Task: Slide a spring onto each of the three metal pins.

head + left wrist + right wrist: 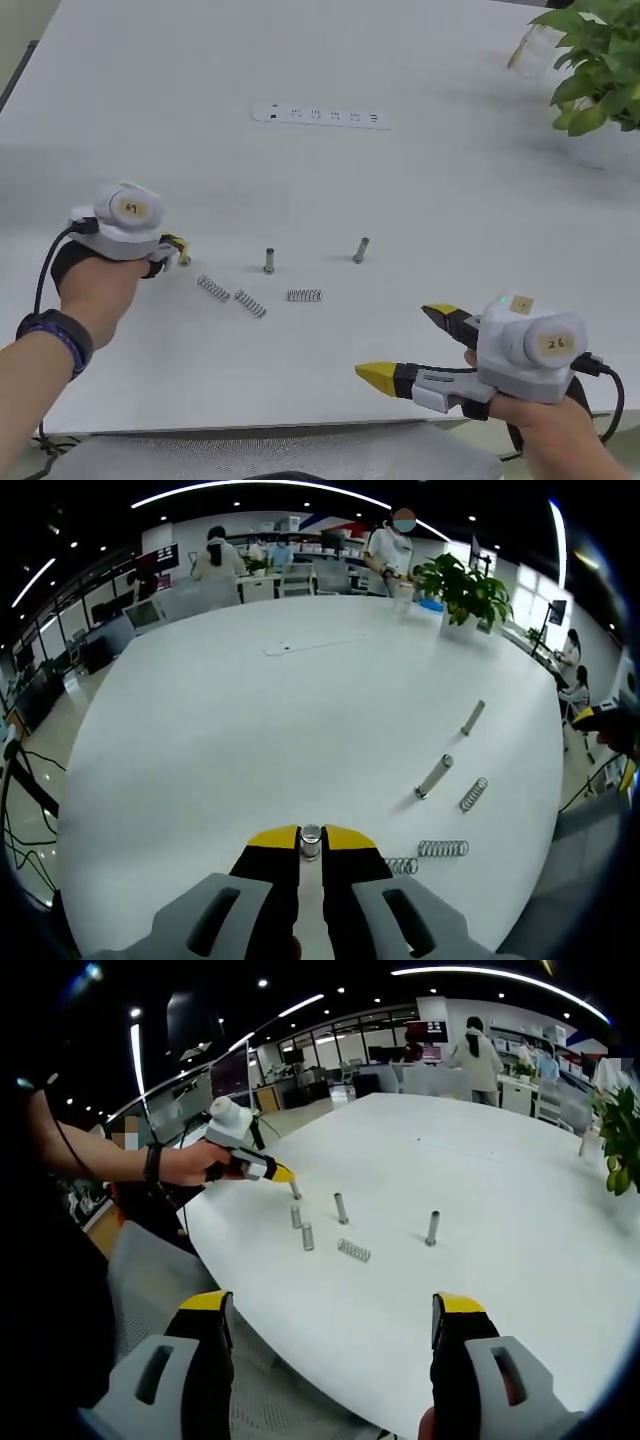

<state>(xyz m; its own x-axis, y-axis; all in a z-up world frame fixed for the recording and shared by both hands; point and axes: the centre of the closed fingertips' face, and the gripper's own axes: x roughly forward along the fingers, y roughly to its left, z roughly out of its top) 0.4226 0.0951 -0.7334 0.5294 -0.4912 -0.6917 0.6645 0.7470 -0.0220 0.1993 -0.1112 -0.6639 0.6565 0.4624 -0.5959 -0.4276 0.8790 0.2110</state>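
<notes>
Left tool steadies first pin as springs wait: at a white workbench (420, 160), the left gripper (311, 832) has its yellow-tipped jaws closed on the first pin (311, 841). The pin stands upright between the tips, its head just showing above them. The right gripper (330, 1305) hovers near the bench's front edge, jaws wide apart with nothing between them.

Two free pins stand off to the right of the left tool's tips: the nearer pin (269, 261) and, further along, the farther pin (361, 250). The three springs (250, 303) lie loose on the surface between the two tools. The nearest spring (213, 288) is just right of the held pin, and all three are well ahead and to the left of the open jaws. No pin wears a spring, so the job appears to be at its first threading.

Done well, this step likely calls for the left tool to hold its pin vertical with the top clear. The right should take the nearest spring lightly across the coils near one end, so the wire is not crushed and the bore is open. Squaring that bore over the pin's head before lowering should avoid a snag, since a skewed spring could flick away. A power strip (320, 115) and a potted plant (600, 70) sit far beyond both tools.
</notes>
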